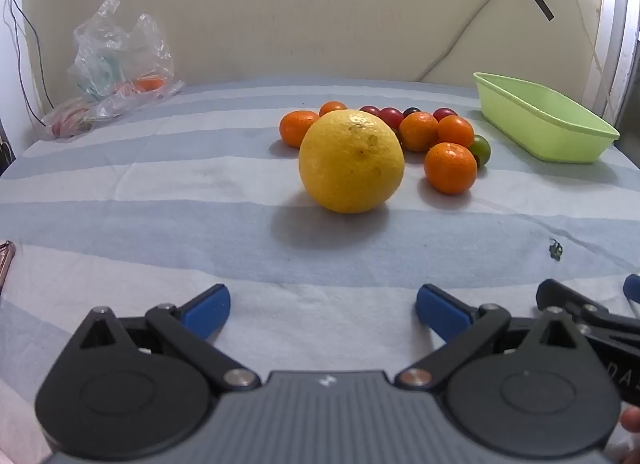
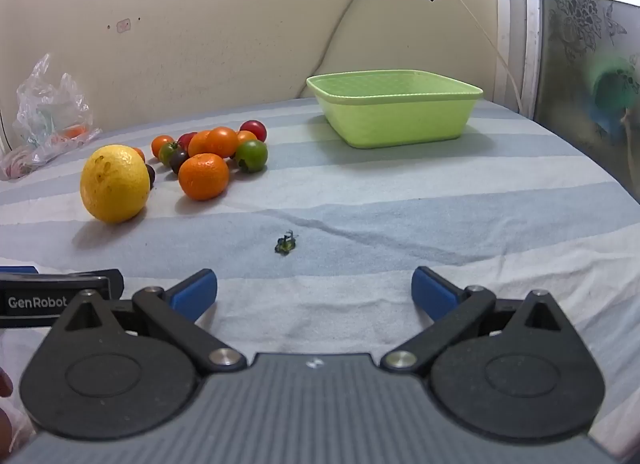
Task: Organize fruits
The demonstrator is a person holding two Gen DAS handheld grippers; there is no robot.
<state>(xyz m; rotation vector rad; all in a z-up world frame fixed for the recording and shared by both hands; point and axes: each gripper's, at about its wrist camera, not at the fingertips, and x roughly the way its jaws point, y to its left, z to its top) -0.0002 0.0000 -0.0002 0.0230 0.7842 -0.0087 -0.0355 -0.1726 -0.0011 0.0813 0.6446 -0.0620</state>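
Observation:
A big yellow citrus fruit (image 1: 351, 161) (image 2: 115, 183) sits on the striped cloth, ahead of my left gripper (image 1: 323, 314). Behind and right of it lies a cluster of small oranges (image 1: 450, 167) (image 2: 203, 176) mixed with red, dark and green cherry tomatoes (image 1: 481, 149) (image 2: 252, 155). A light green plastic basket (image 1: 544, 119) (image 2: 394, 109) stands empty at the back right. Both grippers hover low over the near cloth. The left one is open and holds nothing. The right gripper (image 2: 314, 294) is open too, with nothing between its blue pads (image 2: 430, 292).
A crumpled clear plastic bag (image 1: 120, 63) (image 2: 46, 119) with some fruit lies at the back left by the wall. A small green tomato stem (image 2: 286, 244) (image 1: 555, 250) lies on the striped cloth (image 2: 440, 199). The wall stands close behind, a window frame (image 2: 528, 23) at right.

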